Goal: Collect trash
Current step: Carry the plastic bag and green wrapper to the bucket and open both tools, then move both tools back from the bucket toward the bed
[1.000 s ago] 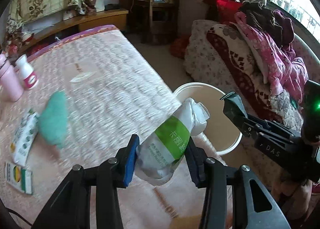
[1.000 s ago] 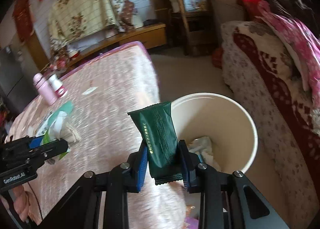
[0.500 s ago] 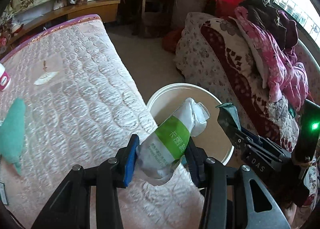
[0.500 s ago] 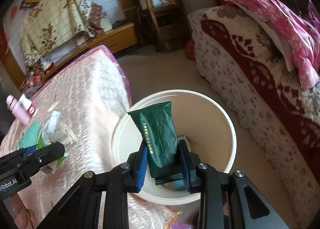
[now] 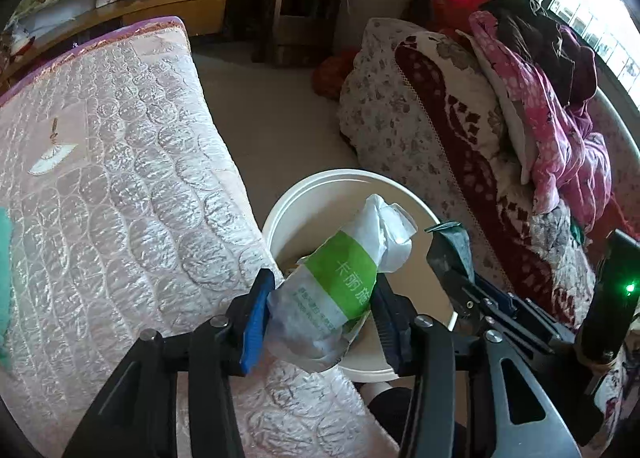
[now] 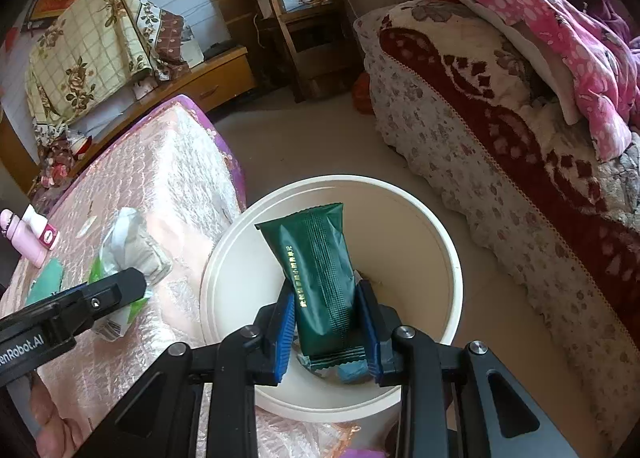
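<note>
Over 1 bin: 1 green packet, 1 white pouch, both w/ jaws.

Green-banded pouch between opening jaws, above bucket

A quilted pink mattress with a purple border is taking up the left side, its near right corner reaching toward a cream bucket that is standing on the beige floor. Near the mattress's left edge a pink bottle and a white bottle are lying side by side, touching. A teal item is lying just nearer along that edge.
</note>
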